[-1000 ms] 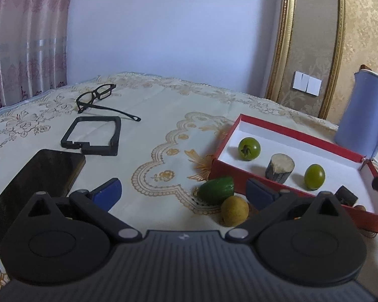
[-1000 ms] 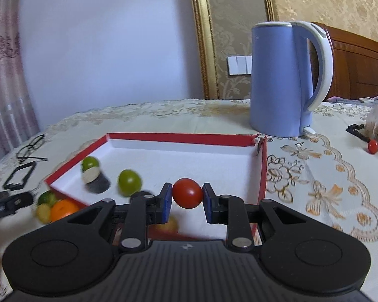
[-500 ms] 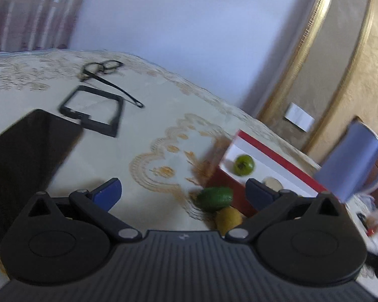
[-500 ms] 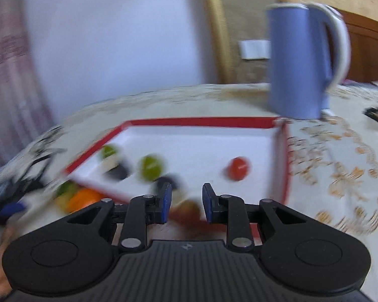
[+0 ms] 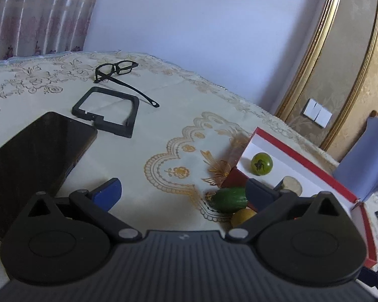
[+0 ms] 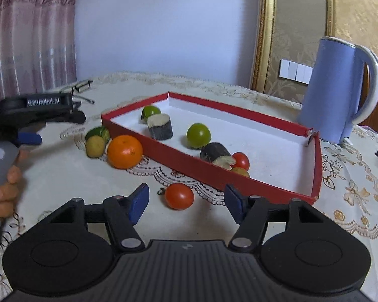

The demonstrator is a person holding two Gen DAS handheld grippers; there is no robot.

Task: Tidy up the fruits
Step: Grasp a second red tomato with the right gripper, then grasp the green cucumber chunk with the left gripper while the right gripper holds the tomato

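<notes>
Both wide-open: right gripper faces tomato; left gripper beside box.

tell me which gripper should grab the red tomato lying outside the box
Right. The right gripper is open with the red tomato lined up between its jaws. The left gripper, also open, faces the green fruit.
</notes>
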